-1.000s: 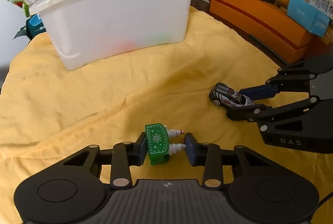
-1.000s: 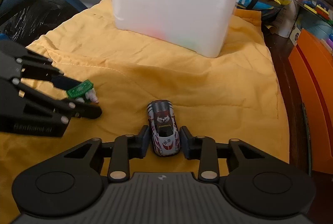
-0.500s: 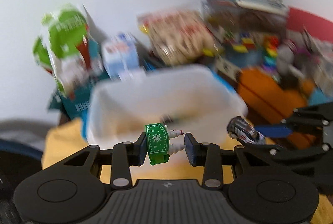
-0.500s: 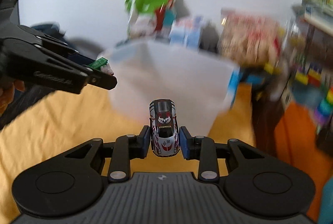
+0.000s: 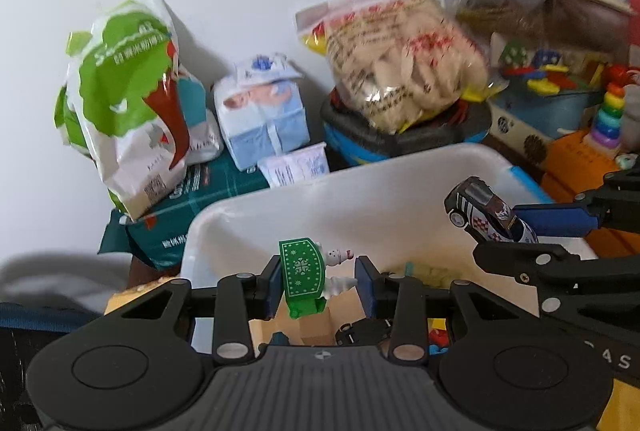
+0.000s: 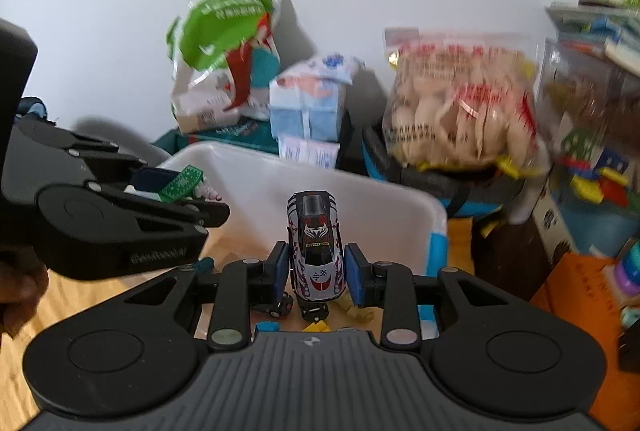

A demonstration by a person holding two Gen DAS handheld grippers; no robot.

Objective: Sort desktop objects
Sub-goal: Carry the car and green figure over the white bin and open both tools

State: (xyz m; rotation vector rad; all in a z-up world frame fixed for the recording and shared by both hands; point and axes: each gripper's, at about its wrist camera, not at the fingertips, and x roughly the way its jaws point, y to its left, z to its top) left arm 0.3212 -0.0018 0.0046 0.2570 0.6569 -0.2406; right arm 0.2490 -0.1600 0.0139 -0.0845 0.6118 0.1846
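Above the white bin (image 5: 384,199), both grippers are hanging with toys in their grasp. Left gripper (image 5: 318,281) is pinching a green toy block (image 5: 301,273) with small white figures on its side, jaws partly apart around it. Right gripper (image 6: 316,267) is clamping a toy car (image 6: 316,243) by its flanks, nose up, jaws narrowly parted. Inside the bin, several small toys (image 6: 280,307) are lying on the bottom, so part of the sorting looks done. Releasing these two into the bin is what seems left, as no other loose pieces are showing.
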